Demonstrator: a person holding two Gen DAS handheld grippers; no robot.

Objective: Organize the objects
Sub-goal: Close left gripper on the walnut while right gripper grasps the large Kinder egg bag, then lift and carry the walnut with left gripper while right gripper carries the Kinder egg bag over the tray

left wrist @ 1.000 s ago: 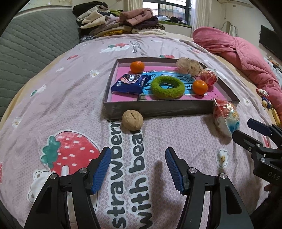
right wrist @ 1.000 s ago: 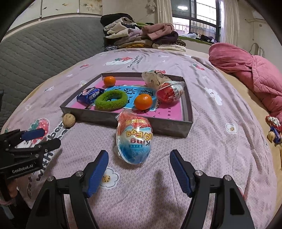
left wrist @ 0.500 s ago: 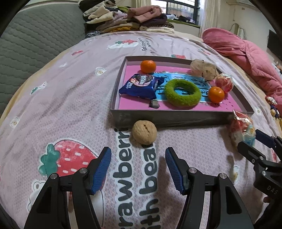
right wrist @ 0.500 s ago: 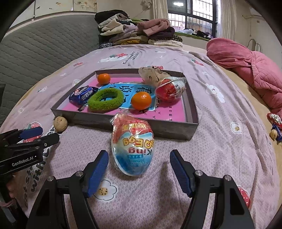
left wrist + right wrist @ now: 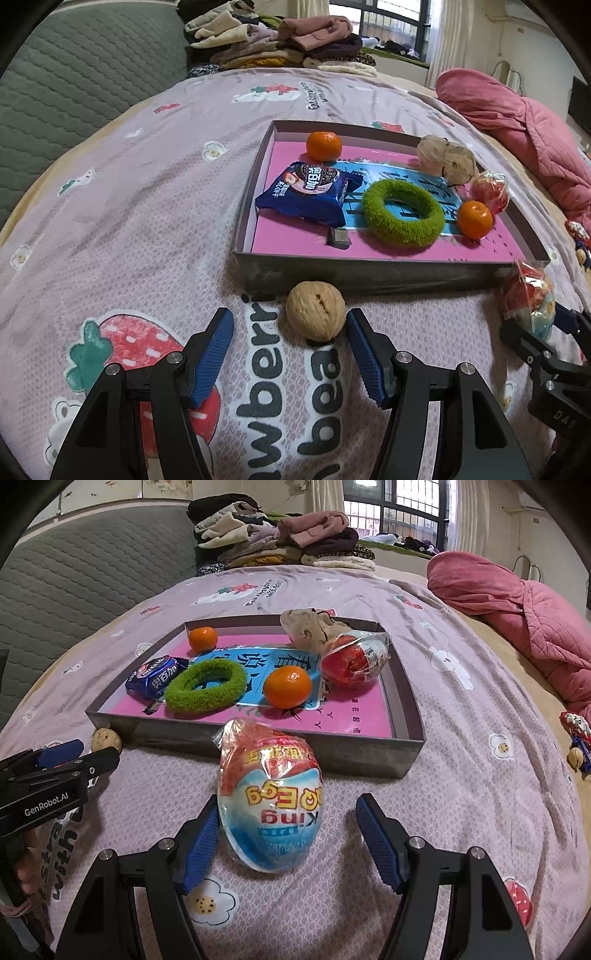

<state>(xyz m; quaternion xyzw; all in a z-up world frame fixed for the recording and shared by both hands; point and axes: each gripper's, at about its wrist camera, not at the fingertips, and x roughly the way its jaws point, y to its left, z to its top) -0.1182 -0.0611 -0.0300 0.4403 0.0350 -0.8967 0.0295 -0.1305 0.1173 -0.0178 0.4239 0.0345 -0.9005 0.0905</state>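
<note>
Both grippers have closed in on their targets since a second ago. Left gripper (image 5: 290, 323), jaws spread wide, now has the walnut (image 5: 316, 315) between its tips. Right gripper (image 5: 286, 821), also gaping, straddles the wrapped toy egg (image 5: 271, 799); both items lie just near of the tray (image 5: 258, 738).
</note>
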